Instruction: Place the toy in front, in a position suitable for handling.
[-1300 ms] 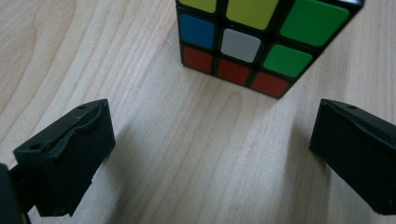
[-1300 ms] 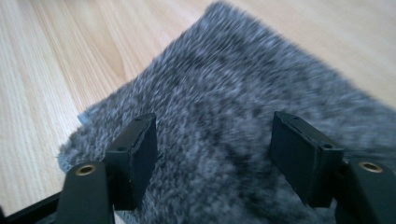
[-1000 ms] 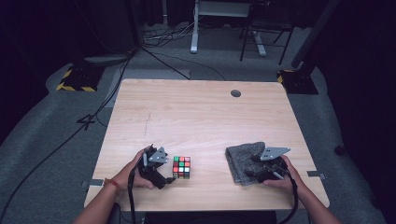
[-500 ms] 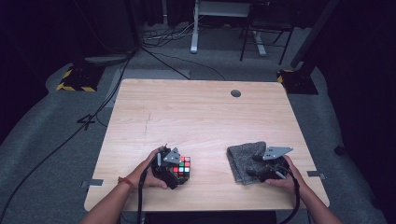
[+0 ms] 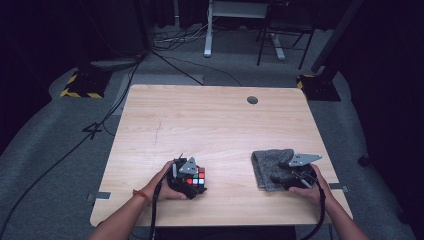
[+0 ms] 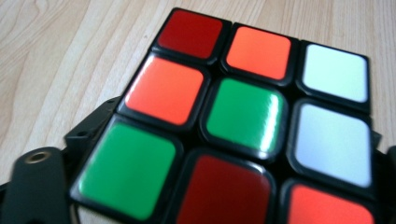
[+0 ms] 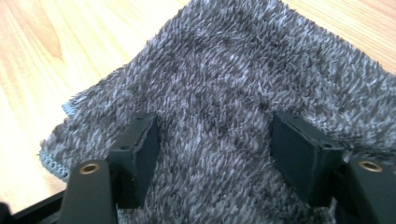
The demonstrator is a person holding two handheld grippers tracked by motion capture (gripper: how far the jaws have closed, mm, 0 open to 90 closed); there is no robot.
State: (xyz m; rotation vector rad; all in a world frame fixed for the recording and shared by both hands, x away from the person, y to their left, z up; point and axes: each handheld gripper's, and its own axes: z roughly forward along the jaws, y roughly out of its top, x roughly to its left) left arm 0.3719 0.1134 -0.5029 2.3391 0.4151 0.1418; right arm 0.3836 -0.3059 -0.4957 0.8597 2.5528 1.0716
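Observation:
A scrambled puzzle cube [image 5: 199, 178] rests on the wooden table [image 5: 210, 120] near its front edge. My left gripper [image 5: 193, 181] has just been closing its jaws, and the cube sits between them. In the left gripper view the cube's [image 6: 243, 114] red, orange, green and white tiles are close up, with a black jaw hard against each side. To the right lies a folded grey fuzzy cloth [image 5: 267, 162]. My right gripper [image 7: 217, 144] hovers low over the cloth [image 7: 233, 70], jaws spread wide, gripping nothing.
A round cable hole [image 5: 252, 100] sits near the table's far edge. Behind the table are cables, desk legs [image 5: 207, 30] and yellow-black striped floor blocks [image 5: 80, 85]. The front table edge is just below both hands.
The left hand has slid right up to the cube, and its gripper's jaws now sit around it. The right hand and the cloth have stayed put.

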